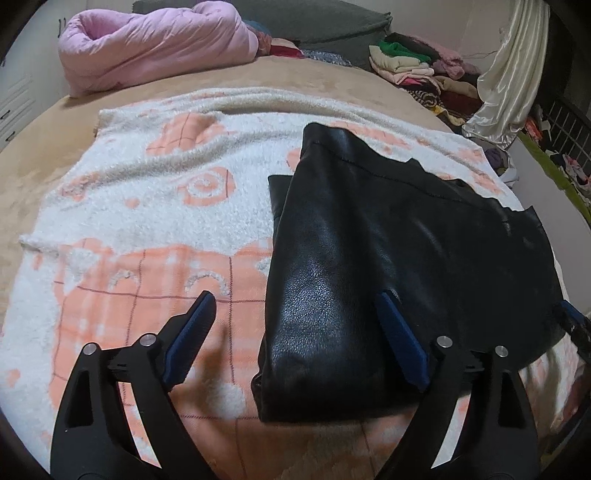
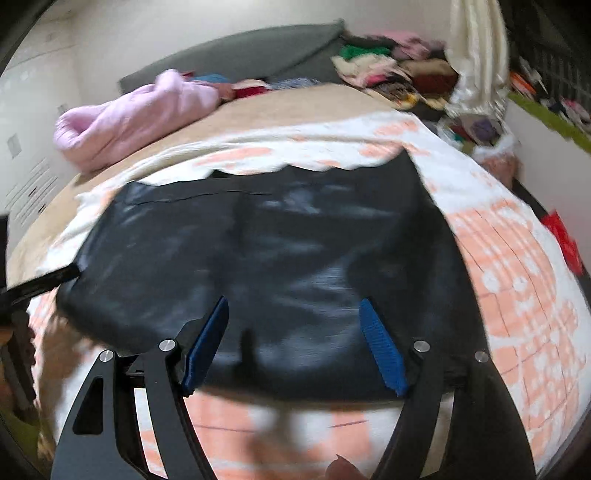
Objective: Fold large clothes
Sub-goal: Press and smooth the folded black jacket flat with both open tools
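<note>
A black leather garment (image 1: 388, 236) lies folded on a white and orange blanket (image 1: 155, 192) spread over the bed. My left gripper (image 1: 295, 295) hovers open over the garment's near left corner, with one pad above the blanket and the other above the leather; neither presses on it. In the blurred right wrist view the same garment (image 2: 266, 243) fills the middle. My right gripper (image 2: 293, 302) stands open above its near edge, nothing pinched. The right gripper's tip (image 1: 570, 319) shows at the garment's right edge, and the left gripper (image 2: 44, 282) shows at its left corner.
A rolled pink quilt (image 1: 147, 48) lies at the far left of the bed. A grey cushion (image 1: 317, 26) and a pile of mixed clothes (image 1: 417, 70) sit at the head. A cream curtain (image 1: 513, 74) hangs at the right. Something red (image 2: 565, 240) lies beside the bed.
</note>
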Motion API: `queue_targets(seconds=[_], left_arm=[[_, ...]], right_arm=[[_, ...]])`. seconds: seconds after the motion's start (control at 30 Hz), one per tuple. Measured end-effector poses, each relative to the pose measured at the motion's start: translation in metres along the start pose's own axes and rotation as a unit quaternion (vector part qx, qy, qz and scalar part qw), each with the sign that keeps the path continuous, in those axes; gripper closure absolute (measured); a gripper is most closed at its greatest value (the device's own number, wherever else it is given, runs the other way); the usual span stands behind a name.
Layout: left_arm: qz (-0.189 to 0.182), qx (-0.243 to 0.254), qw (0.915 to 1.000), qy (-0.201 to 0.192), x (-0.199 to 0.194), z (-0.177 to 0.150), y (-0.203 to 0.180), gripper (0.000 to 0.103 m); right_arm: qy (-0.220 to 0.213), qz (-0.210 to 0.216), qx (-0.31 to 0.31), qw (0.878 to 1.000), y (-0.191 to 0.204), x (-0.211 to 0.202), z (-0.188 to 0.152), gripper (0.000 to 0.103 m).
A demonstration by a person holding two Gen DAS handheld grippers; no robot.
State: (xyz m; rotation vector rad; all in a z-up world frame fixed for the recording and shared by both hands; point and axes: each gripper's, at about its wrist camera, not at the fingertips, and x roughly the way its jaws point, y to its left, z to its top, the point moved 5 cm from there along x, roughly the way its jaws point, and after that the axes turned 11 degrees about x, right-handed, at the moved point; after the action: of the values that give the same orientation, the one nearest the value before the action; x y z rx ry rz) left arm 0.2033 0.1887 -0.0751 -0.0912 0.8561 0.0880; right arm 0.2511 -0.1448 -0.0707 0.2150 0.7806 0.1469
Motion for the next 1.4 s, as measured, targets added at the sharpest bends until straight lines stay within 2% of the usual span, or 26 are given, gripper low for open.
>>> queue_targets(seconds=[0.1,0.2,0.27,0.57,0.77,0.93,1.1,1.17,1.23,1.3,1.33,1.4], left_arm=[[0.004,0.002,1.0,-0.004,-0.005,0.001,0.002,0.016],[0.007,0.002,1.0,-0.007,-0.01,0.002,0.005,0.015],[0.011,0.003,0.9999,-0.009,-0.013,0.003,0.008,0.01],[0.016,-0.002,0.9998,-0.012,-0.017,0.005,0.022,0.01],[0.011,-0.007,0.9999,0.003,-0.004,0.004,0.027,0.01],[-0.01,-0.015,0.9996,0.021,0.019,0.01,0.024,0.01],[-0.037,-0.021,0.9983,0.04,0.042,0.02,0.021,0.01],[-0.044,-0.021,0.9974,0.053,0.051,0.019,0.021,0.013],[-0.064,-0.024,0.9963,0.052,0.054,0.018,0.019,0.027],[-0.072,-0.021,0.9959,0.05,0.054,0.017,0.016,0.035],[-0.077,-0.018,0.9957,0.048,0.053,0.017,0.013,0.041],[-0.08,-0.015,0.9956,0.046,0.052,0.016,0.012,0.042]], right_arm=[[0.006,0.024,-0.02,0.999,0.027,-0.001,-0.005,0.033],[0.017,0.037,-0.033,0.999,0.047,0.003,-0.01,0.041],[0.022,0.042,-0.037,0.998,0.057,0.005,-0.011,0.042],[0.048,0.039,-0.05,0.997,0.087,0.025,-0.019,0.043],[0.069,0.011,-0.063,0.996,0.087,0.044,-0.03,0.043],[0.076,0.021,-0.042,0.996,0.081,0.06,-0.04,0.043],[0.078,0.03,-0.035,0.996,0.08,0.059,-0.039,0.043],[0.085,0.033,-0.03,0.995,0.082,0.055,-0.033,0.045],[0.069,0.044,-0.019,0.996,0.084,0.046,-0.015,0.053],[0.051,0.042,-0.012,0.998,0.084,0.045,0.003,0.055],[0.044,0.037,-0.01,0.998,0.083,0.047,0.013,0.061],[0.04,0.023,-0.007,0.999,0.083,0.06,0.034,0.068]])
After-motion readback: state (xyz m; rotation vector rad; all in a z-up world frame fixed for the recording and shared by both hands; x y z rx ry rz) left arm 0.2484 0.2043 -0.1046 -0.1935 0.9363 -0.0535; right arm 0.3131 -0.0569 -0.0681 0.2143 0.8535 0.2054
